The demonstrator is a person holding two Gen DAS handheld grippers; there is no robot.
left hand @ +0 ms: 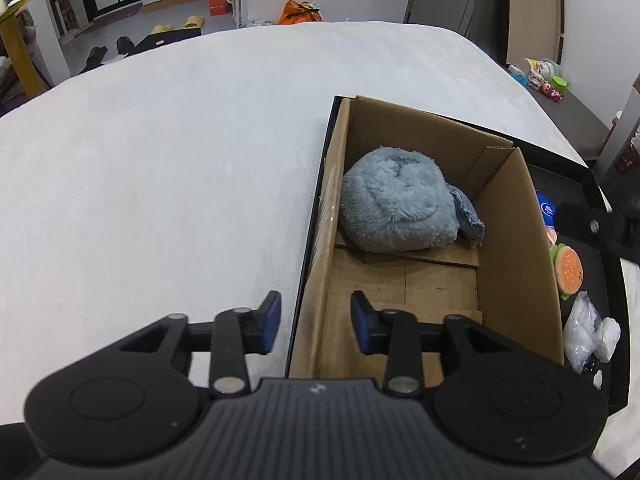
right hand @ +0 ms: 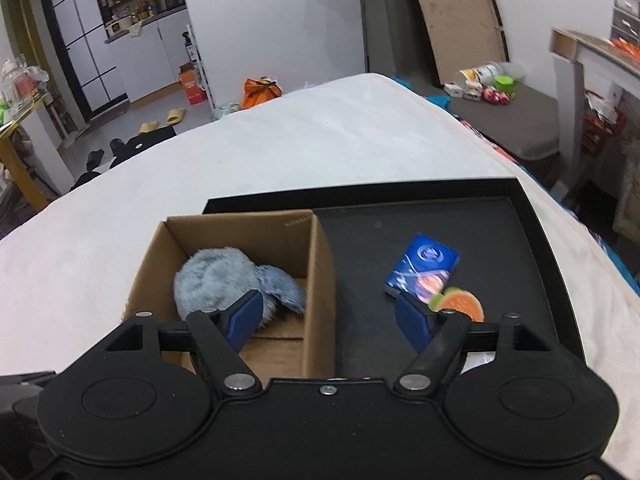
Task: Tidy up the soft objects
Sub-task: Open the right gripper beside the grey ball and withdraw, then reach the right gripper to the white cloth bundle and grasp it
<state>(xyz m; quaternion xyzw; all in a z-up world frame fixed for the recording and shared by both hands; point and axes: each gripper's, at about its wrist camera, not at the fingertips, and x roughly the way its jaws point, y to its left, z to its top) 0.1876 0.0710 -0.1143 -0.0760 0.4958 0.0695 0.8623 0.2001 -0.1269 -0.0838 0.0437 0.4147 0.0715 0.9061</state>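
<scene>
From the left, I see my left gripper [left hand: 316, 322] with jaws apart and empty, straddling the near wall of the cardboard box [left hand: 516, 240], where one fluffy blue plush [left hand: 394, 206] lies. My right gripper [right hand: 328, 316], jaws wide and empty, hangs over the box's right wall; beyond, on the black tray [right hand: 532, 216], lie one blue packet [right hand: 424, 268] and one burger toy [right hand: 460, 304]

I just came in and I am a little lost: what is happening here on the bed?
A person holds two grippers over a black tray. The fluffy blue plush already lies inside the cardboard box. Both the left gripper and the right gripper are open and empty. A blue packet and a burger toy wait on the tray.
</scene>
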